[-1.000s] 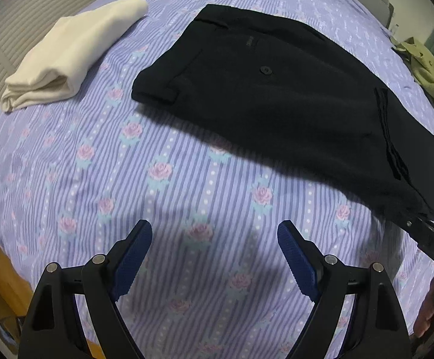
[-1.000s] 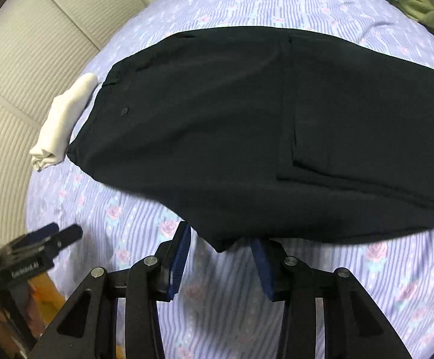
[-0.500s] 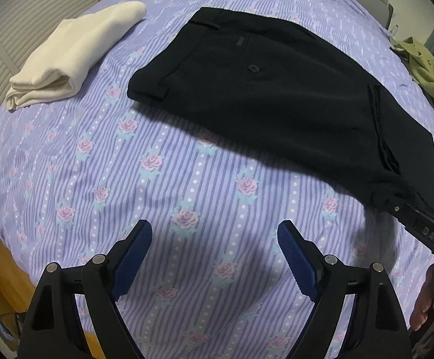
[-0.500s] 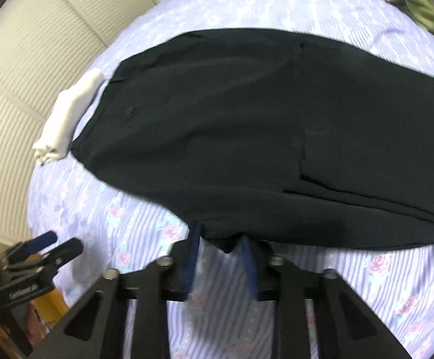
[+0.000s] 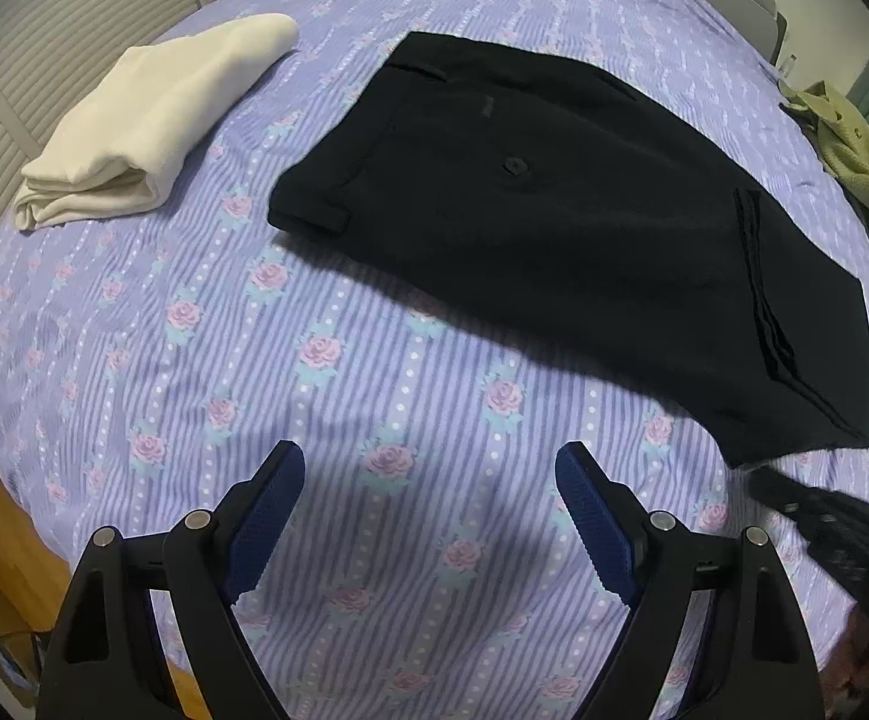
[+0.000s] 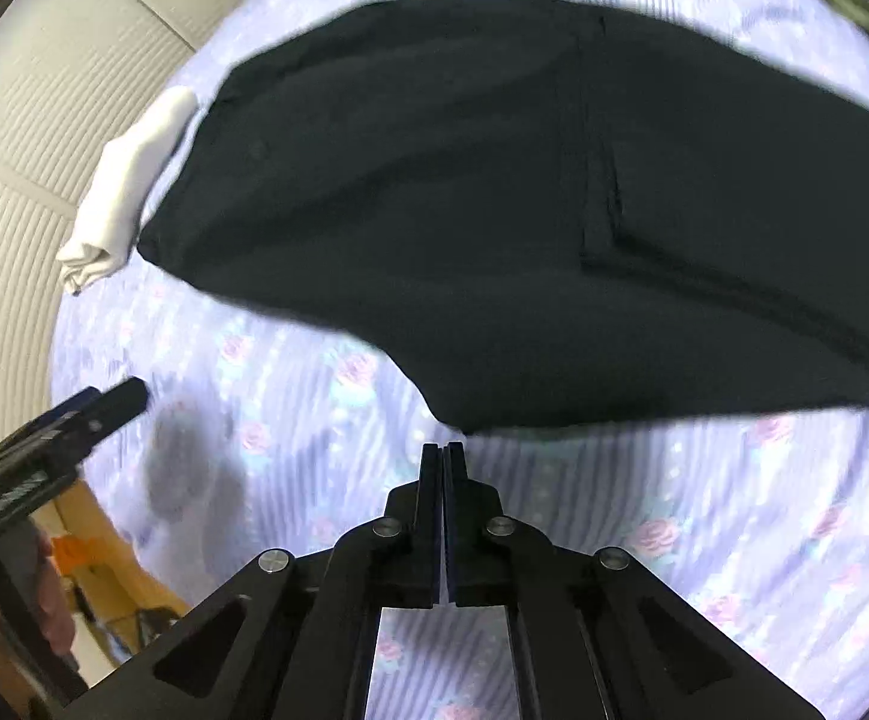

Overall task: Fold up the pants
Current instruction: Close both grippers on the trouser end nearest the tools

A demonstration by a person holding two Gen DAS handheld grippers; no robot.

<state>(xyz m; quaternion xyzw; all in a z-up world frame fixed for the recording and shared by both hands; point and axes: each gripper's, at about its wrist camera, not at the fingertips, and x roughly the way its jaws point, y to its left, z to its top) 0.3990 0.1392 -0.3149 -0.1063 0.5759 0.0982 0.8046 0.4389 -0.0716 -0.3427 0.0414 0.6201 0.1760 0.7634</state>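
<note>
The black pants [image 5: 566, 222] lie folded on the striped, rose-patterned bedsheet [image 5: 326, 396], waistband towards the folded cream garment [image 5: 152, 120], which rests apart from them near the sheet's edge. An olive cloth [image 5: 854, 174] sits crumpled at the far right. My left gripper [image 5: 428, 516] hangs over bare sheet, near the pants but clear of them, jaws wide apart with nothing between them. My right gripper [image 6: 441, 450] has just been closing; its jaws now stand together at the pants' near corner [image 6: 464, 414]. The blurred frame does not show whether any fabric is pinched between the tips. In the left view, the right gripper meets that same corner.
</note>
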